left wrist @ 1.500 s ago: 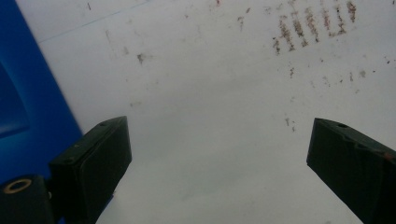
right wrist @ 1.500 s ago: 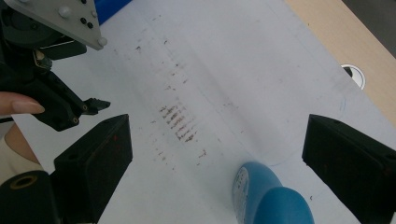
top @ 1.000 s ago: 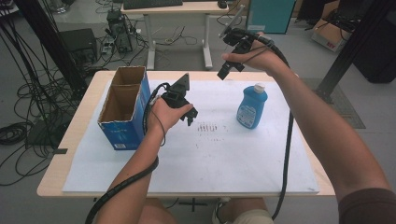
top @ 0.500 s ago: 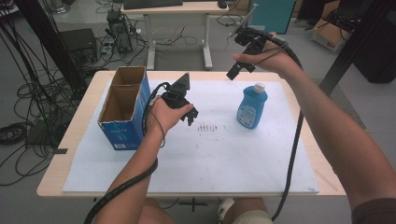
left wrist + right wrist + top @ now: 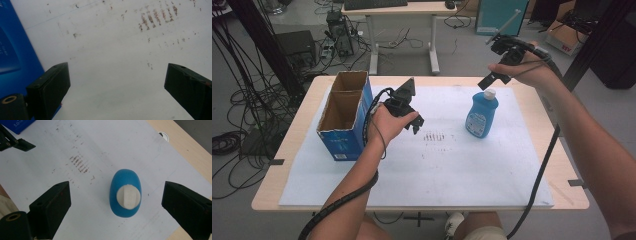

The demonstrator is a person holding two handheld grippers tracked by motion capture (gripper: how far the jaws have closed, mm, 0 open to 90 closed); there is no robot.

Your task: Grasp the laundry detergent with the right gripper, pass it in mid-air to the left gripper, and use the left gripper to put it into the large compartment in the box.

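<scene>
Right now your right gripper (image 5: 116, 195) hangs in the air above the blue bottle (image 5: 125, 192), jaws spread wide with nothing between them; looking down along them, the bottle's white cap (image 5: 129, 196) sits between the two jaws, well below. That bottle stands upright on the white sheet (image 5: 422, 165) covering the table (image 5: 569, 165). Your left gripper (image 5: 116, 82) is also wide open and empty, pointed down at the sheet just beside the blue cardboard box (image 5: 343, 117), whose wall lies off its left jaw. A patch of brownish smudges (image 5: 156, 17) marks the sheet beyond its jaws.
</scene>
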